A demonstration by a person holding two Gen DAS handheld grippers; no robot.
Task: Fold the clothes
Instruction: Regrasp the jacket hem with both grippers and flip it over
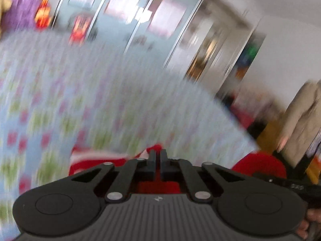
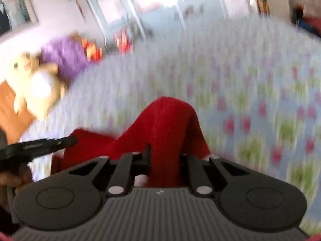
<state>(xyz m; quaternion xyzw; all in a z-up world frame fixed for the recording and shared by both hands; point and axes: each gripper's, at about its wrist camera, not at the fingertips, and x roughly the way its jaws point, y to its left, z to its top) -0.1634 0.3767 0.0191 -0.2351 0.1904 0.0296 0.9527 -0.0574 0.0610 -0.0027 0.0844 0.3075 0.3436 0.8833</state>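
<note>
Both views are blurred. A red garment [image 2: 160,124] rises in a hump over the floral bedspread [image 2: 250,100]. My right gripper [image 2: 164,153] is shut on it: the cloth runs between the fingers and hides the right one. To the left, my left gripper [image 2: 71,140] shows side-on, its tips at the garment's other end. In the left wrist view my left gripper [image 1: 158,154] has its fingers nearly together, with the red garment [image 1: 154,147] at the tips and more of it under the jaws.
A teddy bear [image 2: 38,84] and a purple bundle [image 2: 64,58] lie at the bed's far left by a wooden board [image 2: 10,108]. Mirrored wardrobe doors [image 1: 128,20] stand behind. A beige coat [image 1: 301,124] hangs on the right. A person's hand [image 1: 309,219] holds the grip.
</note>
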